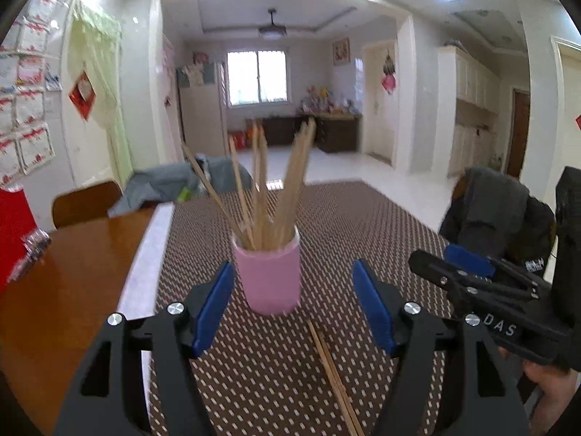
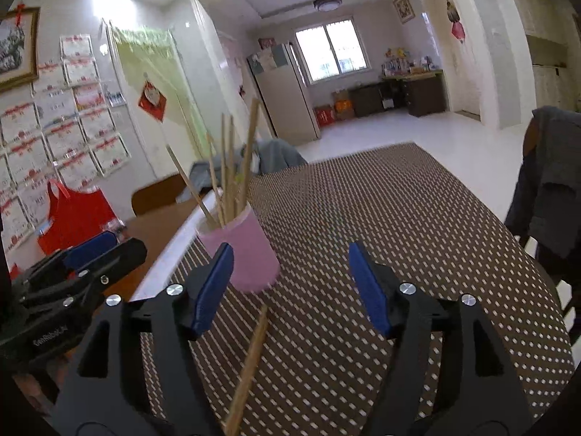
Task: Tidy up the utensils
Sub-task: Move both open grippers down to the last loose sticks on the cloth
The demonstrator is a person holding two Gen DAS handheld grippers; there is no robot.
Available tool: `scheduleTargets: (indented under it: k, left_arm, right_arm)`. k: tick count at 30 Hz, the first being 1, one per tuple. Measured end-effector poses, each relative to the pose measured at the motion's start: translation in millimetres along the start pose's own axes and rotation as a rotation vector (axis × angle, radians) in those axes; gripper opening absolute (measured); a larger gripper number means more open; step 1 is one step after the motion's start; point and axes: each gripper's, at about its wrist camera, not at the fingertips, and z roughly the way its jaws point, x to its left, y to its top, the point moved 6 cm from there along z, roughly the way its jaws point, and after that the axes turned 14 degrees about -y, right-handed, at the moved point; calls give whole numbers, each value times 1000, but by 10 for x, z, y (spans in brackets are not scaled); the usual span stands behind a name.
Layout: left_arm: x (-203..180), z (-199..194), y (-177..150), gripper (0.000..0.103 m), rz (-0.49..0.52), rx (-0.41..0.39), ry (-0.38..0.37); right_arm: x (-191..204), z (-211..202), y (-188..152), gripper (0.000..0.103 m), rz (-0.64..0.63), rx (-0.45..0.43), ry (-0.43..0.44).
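Hovering low over the mat, left hand-held gripper (image 1: 292, 309) with blue pads (image 1: 214, 305) spread wide and nothing between them. Right hand-held gripper (image 2: 290, 287) likewise spread, gripping nothing, black body seen at the right edge of the left wrist view. Just ahead of both, standing upright on the brown dotted mat (image 1: 363, 225): pink cup (image 1: 268, 276), smooth and matte, holding a loose fan of pale wooden chopsticks (image 1: 268, 189) leaning outward in several directions. Lying flat on the mat just short of the cup, apart from it: two loose chopsticks (image 1: 332, 367), side by side and touching, running back beneath the grippers; in the right wrist view showing as a single blurred stick (image 2: 250, 363). Beyond the mat's left edge, bare glossy brown worktop (image 1: 72, 272) with a red bag (image 2: 78, 214) near the wall. Farther back, a grey garment (image 1: 163, 181) draped past the table's far end, a dark jacket (image 1: 494, 203) over a chair to the right. Nothing blocking the way to the cup or the loose pair.
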Motion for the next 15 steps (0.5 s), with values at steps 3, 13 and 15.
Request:
scheduleTargets:
  k: [3,13,15]
  left_arm:
    - [22,157,-213,67,-37,98,-70]
    - [200,649,-956,67,-174,393,-106]
    - [196,711,-1037,67,-170,428,-97]
  right_arm:
    - [-75,89,-167,69,-26,67,-18]
    - [-267,270,-646,71,-45,207,-48]
    - [-258,286,-687,72,-58,213,-52]
